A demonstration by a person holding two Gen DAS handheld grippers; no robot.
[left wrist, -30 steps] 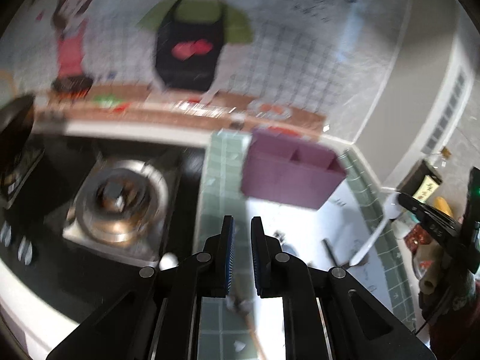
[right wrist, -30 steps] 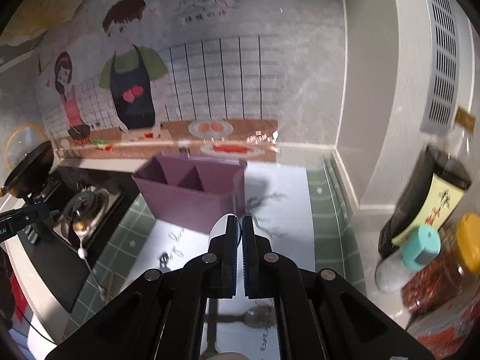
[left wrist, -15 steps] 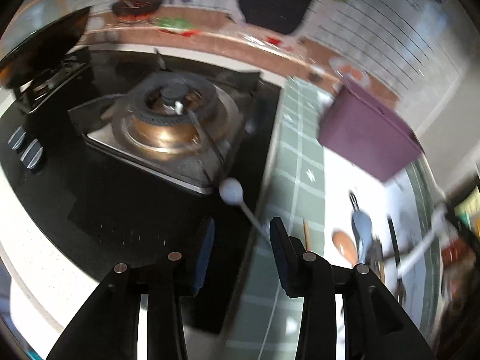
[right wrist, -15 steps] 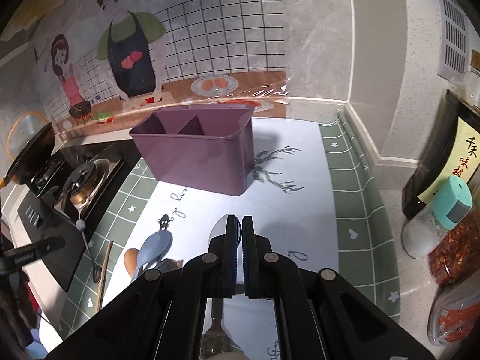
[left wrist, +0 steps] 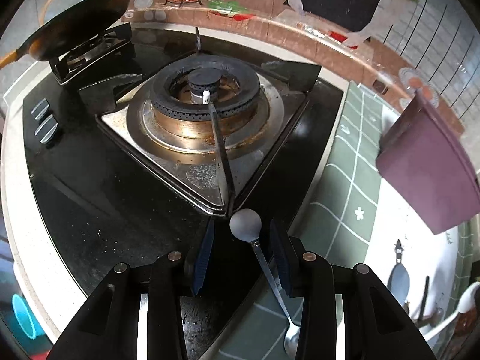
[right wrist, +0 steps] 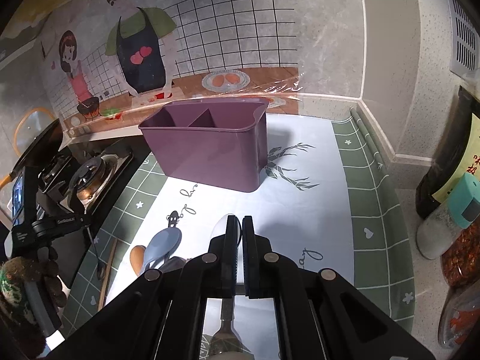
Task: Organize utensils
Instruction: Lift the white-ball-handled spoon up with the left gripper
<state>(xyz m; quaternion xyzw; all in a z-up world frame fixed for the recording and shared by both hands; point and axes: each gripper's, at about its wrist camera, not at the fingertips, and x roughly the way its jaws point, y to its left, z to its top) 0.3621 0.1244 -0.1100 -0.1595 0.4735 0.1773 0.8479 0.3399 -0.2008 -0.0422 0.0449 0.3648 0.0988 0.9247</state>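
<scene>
A purple two-compartment utensil holder (right wrist: 207,147) stands on the white mat; it also shows in the left wrist view (left wrist: 426,168). My left gripper (left wrist: 241,250) is open, its fingers on either side of a thin metal spoon with a round ball end (left wrist: 245,225) that lies at the stove's edge. My right gripper (right wrist: 239,234) is shut on a white spoon (right wrist: 223,226), held above the mat in front of the holder. A blue spoon (right wrist: 163,244) and a wooden spoon (right wrist: 137,258) lie on the mat to the left.
A gas burner (left wrist: 204,105) and a black wok (left wrist: 75,21) are on the black stove. Sauce bottle (right wrist: 450,162), shaker (right wrist: 447,219) and chili jars (right wrist: 462,258) stand at the right. A chopstick (right wrist: 108,267) lies on the green tiles.
My left gripper swung down and left from facing the holder to the stove edge and opened around the ball-end spoon. My right gripper lowered toward the mat, still shut on the white spoon.
</scene>
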